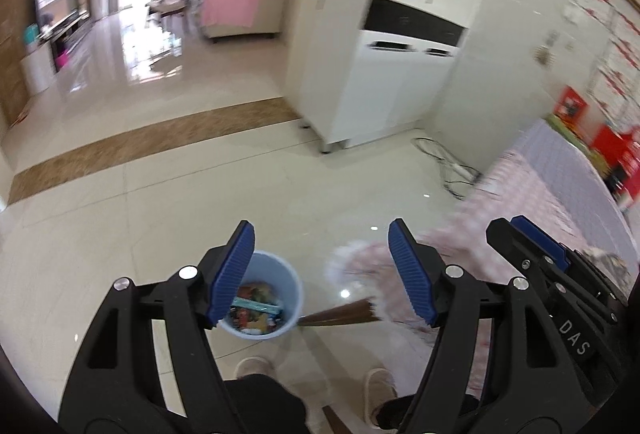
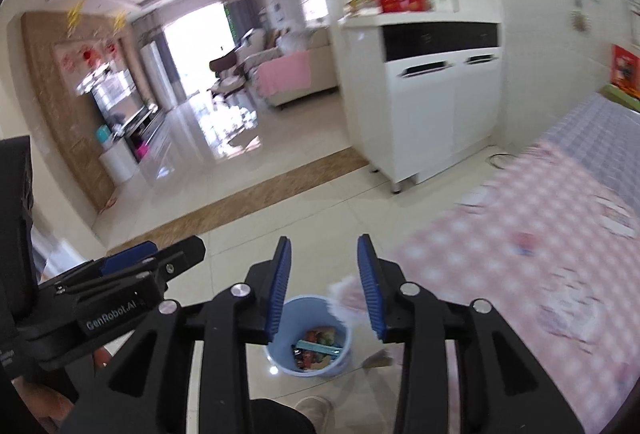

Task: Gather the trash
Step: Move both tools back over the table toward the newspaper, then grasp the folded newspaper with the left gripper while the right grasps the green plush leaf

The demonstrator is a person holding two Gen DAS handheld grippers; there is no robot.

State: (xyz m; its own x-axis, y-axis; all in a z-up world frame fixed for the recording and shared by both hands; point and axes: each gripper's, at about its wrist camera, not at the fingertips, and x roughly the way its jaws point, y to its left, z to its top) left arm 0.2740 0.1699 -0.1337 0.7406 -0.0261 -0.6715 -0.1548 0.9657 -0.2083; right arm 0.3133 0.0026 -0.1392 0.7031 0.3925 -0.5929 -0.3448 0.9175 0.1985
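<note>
Both claws hang above a light blue bin [image 1: 264,294] standing on the pale tiled floor [image 1: 160,201]. The left gripper [image 1: 322,270] is released, blue pads wide apart, nothing between them — its left pad covers part of the bin's rim. The right gripper [image 2: 324,286] is also released, its gap narrower, nothing clamped; in the left wrist view only its side shows at the right edge. Trash [image 2: 318,348] lies inside the bin: colourful wrappers and a teal strip, too small and blurred to name one by one. Just beside the bin a table with a pink checked cloth [image 2: 520,234] runs off to the right, the fringe smeared by motion blur; small things on the cloth cannot be made out. A brown table leg [image 1: 340,316] peeks from under the fringe. The person's slippers [image 1: 378,386] and dark trouser legs are cut off at the bottom edge. A white cabinet [image 2: 432,113] stands behind, with blurred boxes on top, and cables [image 1: 448,165] lie on the floor near it. The living room beyond is washed out by window glare.
</note>
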